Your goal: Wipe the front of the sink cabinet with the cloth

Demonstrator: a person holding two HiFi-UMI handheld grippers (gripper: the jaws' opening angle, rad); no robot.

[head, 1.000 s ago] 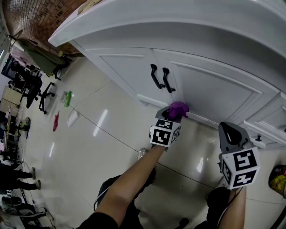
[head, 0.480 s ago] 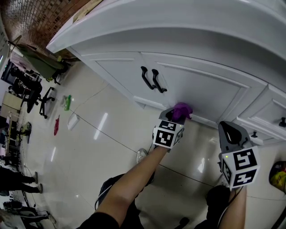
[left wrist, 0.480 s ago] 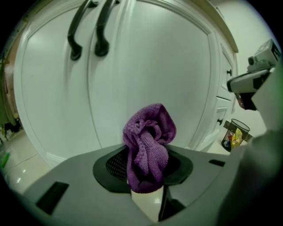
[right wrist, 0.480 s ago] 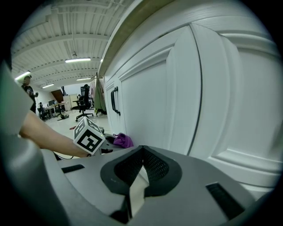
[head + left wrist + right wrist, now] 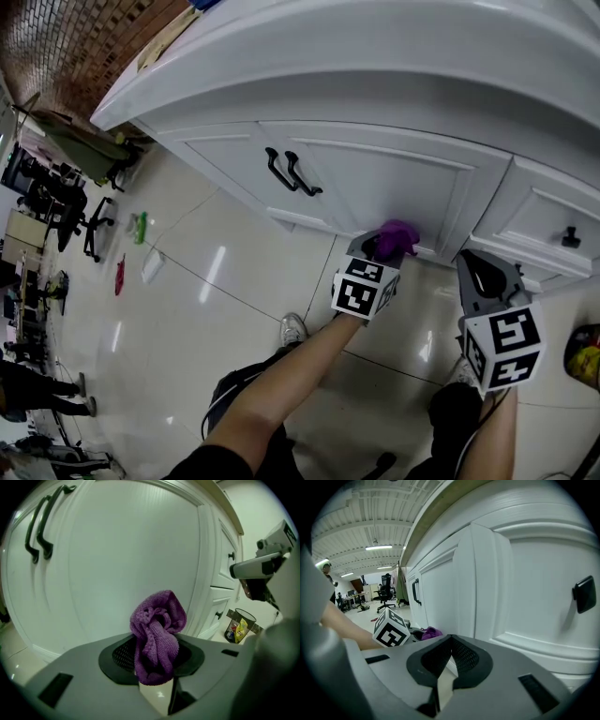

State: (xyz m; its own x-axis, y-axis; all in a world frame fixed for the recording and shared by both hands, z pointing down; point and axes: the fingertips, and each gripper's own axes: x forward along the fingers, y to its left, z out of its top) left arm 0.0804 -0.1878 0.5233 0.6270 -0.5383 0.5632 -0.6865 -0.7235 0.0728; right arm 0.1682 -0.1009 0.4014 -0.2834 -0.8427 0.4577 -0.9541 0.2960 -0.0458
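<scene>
The purple cloth (image 5: 396, 239) is bunched in my left gripper (image 5: 381, 249), which is shut on it and presses it against the bottom right corner of the white cabinet door (image 5: 375, 183). In the left gripper view the cloth (image 5: 157, 625) stands up between the jaws in front of the door panel (image 5: 117, 559). My right gripper (image 5: 480, 270) hangs to the right, below the drawer fronts, shut with nothing in it. The right gripper view shows its jaws (image 5: 450, 641) meeting beside the cabinet (image 5: 525, 588).
Two black door handles (image 5: 291, 173) sit left of the cloth. A black drawer knob (image 5: 568, 237) is at the right. A bin (image 5: 239, 625) with colourful wrappers stands on the glossy floor (image 5: 187, 309) by the cabinet's right end. Office chairs (image 5: 80, 202) stand far left.
My left gripper has carried the cloth to the right along the lower edge of the door, away from the handles. The right gripper has kept its place.
</scene>
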